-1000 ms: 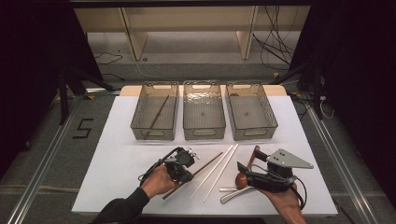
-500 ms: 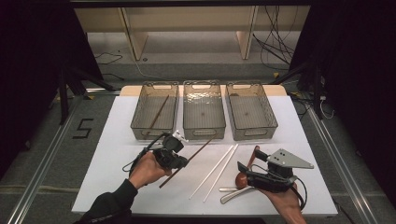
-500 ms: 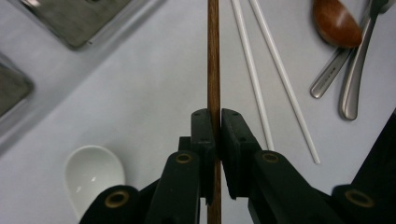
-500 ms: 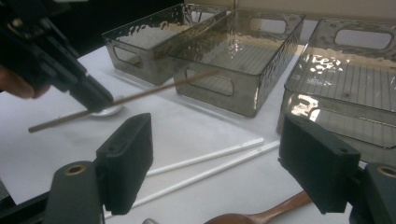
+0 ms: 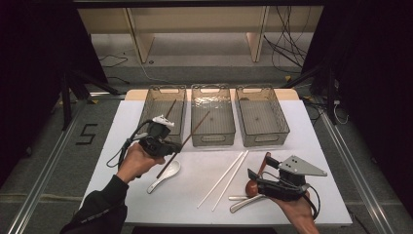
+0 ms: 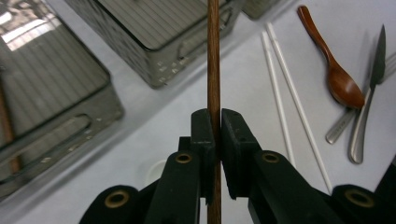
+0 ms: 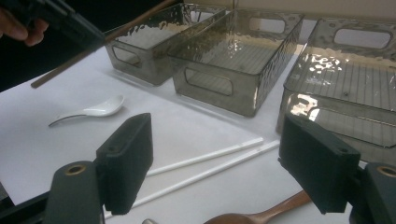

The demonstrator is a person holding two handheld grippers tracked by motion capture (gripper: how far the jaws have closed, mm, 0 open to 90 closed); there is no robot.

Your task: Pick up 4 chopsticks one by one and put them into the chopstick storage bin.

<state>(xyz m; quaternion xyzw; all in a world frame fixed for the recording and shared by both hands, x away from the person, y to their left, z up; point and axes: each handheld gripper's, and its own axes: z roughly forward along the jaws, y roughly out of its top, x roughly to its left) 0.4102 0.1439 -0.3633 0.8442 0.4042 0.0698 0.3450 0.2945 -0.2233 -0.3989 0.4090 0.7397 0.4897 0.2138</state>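
Observation:
My left gripper (image 5: pixel 171 146) is shut on a brown chopstick (image 5: pixel 192 131), held in the air in front of the left bin (image 5: pixel 146 114). In the left gripper view the chopstick (image 6: pixel 214 65) runs straight up between the closed jaws (image 6: pixel 217 126); its far end is over the middle bin (image 5: pixel 213 136). Another brown chopstick (image 5: pixel 170 108) lies in the left bin. My right gripper (image 5: pixel 260 181) rests low at the front right, open (image 7: pixel 222 168), with nothing between its pads (image 7: pixel 126 163). A brown wooden spoon (image 5: pixel 264 165) lies right beside it.
A third bin (image 5: pixel 287 122) stands at the right. Two white chopsticks (image 5: pixel 226 178) lie in the middle of the white table (image 5: pixel 311 146). A white spoon (image 5: pixel 165 176) lies below my left gripper. Metal cutlery (image 5: pixel 243 201) lies by the wooden spoon.
My left gripper has risen with the brown chopstick and moved left and away, toward the left bin, uncovering the white spoon. The right gripper has stayed where it was.

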